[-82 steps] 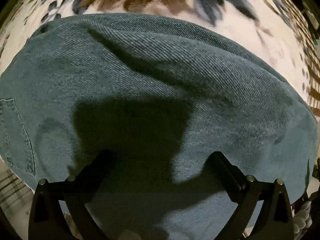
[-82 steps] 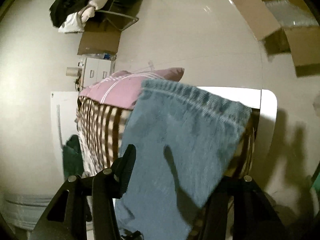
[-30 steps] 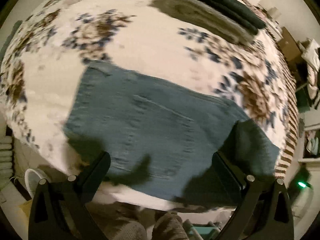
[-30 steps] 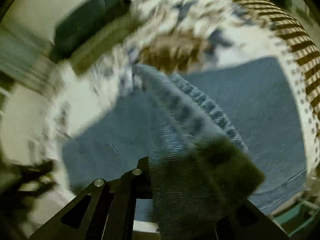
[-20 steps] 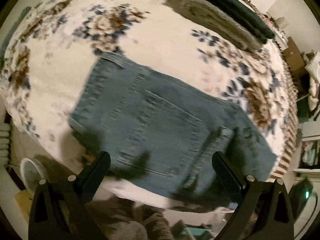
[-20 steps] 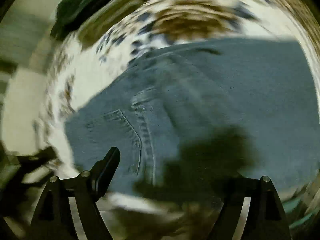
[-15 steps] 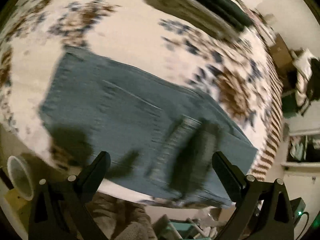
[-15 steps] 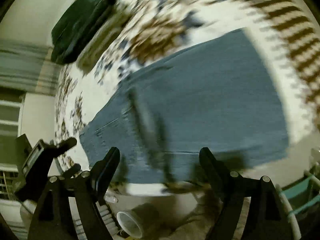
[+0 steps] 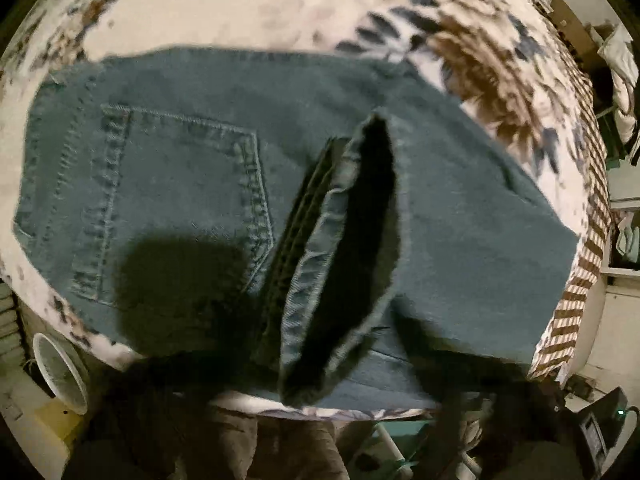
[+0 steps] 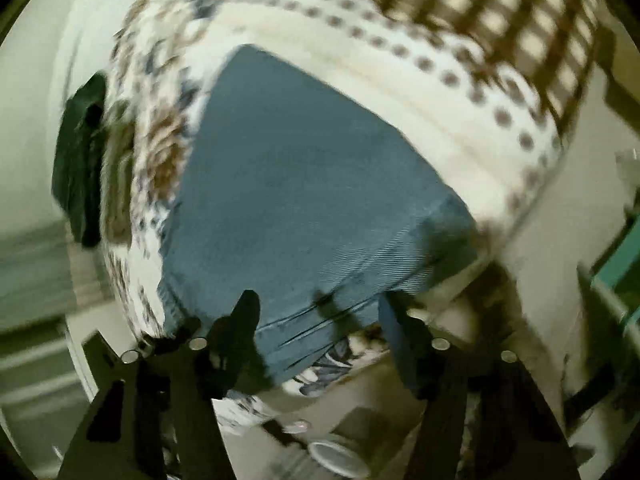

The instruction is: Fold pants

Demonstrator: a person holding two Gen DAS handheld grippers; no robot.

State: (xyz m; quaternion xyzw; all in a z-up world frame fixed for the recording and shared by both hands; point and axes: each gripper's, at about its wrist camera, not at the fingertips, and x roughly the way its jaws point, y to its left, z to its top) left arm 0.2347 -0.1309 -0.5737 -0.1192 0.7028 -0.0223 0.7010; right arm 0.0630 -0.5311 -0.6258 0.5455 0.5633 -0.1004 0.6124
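Note:
Blue denim pants (image 9: pixel 192 184) lie on a floral bedspread (image 9: pixel 248 12), back pocket up. In the left wrist view a leg hem (image 9: pixel 340 248) stands open toward the camera, close to the lens; my left gripper's fingers do not show in this blurred frame. In the right wrist view the folded pants (image 10: pixel 304 200) lie flat near the bed's edge. My right gripper (image 10: pixel 320 320) is open and empty, its fingers (image 10: pixel 244 320) just above the pants' near edge.
A dark folded garment (image 10: pixel 80 160) lies at the far side of the bed. A brown checked blanket (image 10: pixel 500 20) covers the bed's end. A white cup (image 9: pixel 60 372) stands on the floor below the bed edge. The person's legs show at the bottom (image 9: pixel 256 452).
The right gripper has let go of the pant leg and opened. The leg hem now lies over the pants. Both cameras have swung and come closer to the denim.

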